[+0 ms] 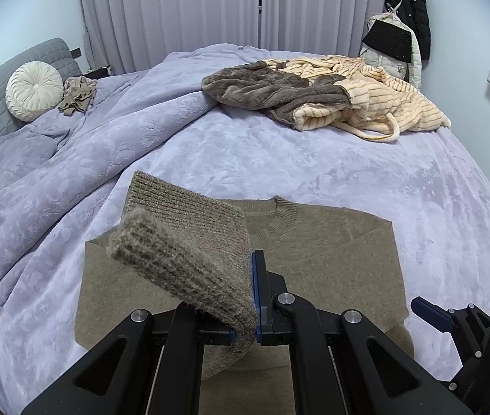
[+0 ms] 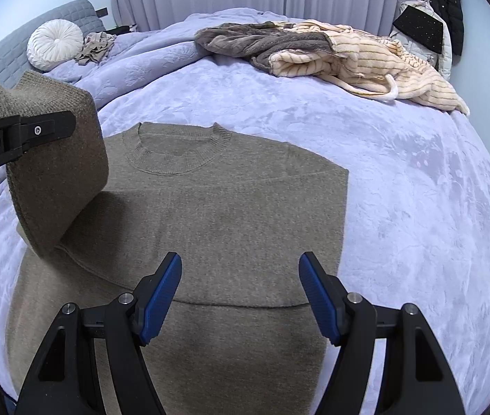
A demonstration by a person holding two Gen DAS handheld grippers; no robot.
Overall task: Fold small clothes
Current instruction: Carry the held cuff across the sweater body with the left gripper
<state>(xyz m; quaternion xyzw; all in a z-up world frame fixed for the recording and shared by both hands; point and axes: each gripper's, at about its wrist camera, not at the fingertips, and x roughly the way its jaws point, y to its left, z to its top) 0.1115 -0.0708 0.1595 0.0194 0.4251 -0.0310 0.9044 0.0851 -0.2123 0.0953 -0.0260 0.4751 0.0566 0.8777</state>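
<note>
The sweater (image 2: 210,207) lay flat mid-frame on the bed (image 2: 417,207); I judged it soft, floppy knit, best taken at cuff or hem. My left gripper (image 1: 245,311) pinched the sleeve (image 1: 189,266), lifted at frame left. My right gripper (image 2: 239,297) hung spread, empty, above the body.
</note>
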